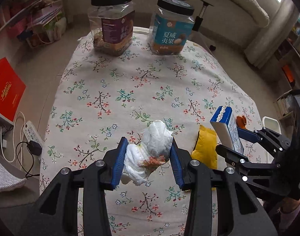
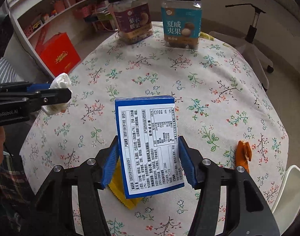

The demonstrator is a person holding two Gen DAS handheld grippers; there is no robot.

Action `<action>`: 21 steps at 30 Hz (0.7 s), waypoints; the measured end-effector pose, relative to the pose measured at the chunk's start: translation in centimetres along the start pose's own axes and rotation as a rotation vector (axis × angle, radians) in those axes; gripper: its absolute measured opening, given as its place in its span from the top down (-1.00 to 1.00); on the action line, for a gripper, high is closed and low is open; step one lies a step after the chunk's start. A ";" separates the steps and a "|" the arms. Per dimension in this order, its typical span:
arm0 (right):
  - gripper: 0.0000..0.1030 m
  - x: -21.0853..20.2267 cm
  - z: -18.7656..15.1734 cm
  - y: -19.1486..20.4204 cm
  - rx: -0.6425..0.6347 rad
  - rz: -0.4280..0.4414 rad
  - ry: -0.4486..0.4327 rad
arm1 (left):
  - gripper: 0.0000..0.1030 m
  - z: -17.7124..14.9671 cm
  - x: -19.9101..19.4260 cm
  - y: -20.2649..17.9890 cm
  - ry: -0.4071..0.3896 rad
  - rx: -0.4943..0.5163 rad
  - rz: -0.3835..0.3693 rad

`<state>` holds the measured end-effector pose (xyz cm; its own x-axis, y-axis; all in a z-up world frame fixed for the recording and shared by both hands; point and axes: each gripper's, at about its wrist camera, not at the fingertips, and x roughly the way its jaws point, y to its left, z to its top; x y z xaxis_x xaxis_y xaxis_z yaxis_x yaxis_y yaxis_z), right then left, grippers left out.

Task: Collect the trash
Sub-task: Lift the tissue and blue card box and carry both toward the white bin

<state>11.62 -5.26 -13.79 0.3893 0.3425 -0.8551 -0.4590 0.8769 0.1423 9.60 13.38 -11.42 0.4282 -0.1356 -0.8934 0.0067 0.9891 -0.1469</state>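
1. The left wrist view alone shows the power strip point(image 1: 32, 131) and cables on the floor, left of the left hand-held gripper point(image 1: 148, 157)
2. The right wrist view alone shows the printed label face of the box point(image 2: 148, 147) and a white shelf point(image 2: 51, 4) far to its left
3. The left hand-held gripper is clamped on a stained white crumpled tissue point(image 1: 150, 155), partly closed, lifted above the flowered surface point(image 1: 130, 82)
4. The right hand-held gripper point(image 2: 148, 163) is clamped on the blue and white box, pads pressing both sides, held upright
5. A yellow packet point(image 1: 206, 147) lies on the surface between the two hand-held grippers; an orange scrap point(image 2: 243, 155) lies right of the right one, near a white bin point(image 2: 291, 188)
6. Two black-lidded jars point(image 1: 112, 21) stand far ahead of both
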 end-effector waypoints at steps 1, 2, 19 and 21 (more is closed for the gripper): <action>-0.07 -0.4 0.0 -0.1 0.022 0.001 -0.022 | 0.19 0.1 -0.1 0.1 -0.011 -0.009 0.004; -0.07 -0.7 0.1 -0.1 0.041 -0.006 -0.046 | 0.19 0.1 -0.1 0.1 -0.020 -0.015 0.008; -0.10 -5.0 0.0 -1.9 0.184 -0.147 -0.262 | 0.18 0.3 -2.0 -3.2 -0.236 -0.030 0.090; -0.10 -5.3 0.0 -2.2 0.198 -0.153 -0.272 | 0.18 0.3 -2.1 -3.7 -0.246 -0.025 0.092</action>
<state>10.52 -8.97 -9.59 0.6519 0.2564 -0.7136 -0.2264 0.9640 0.1396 8.99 10.06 -8.87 0.6326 -0.0238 -0.7741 -0.0638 0.9945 -0.0827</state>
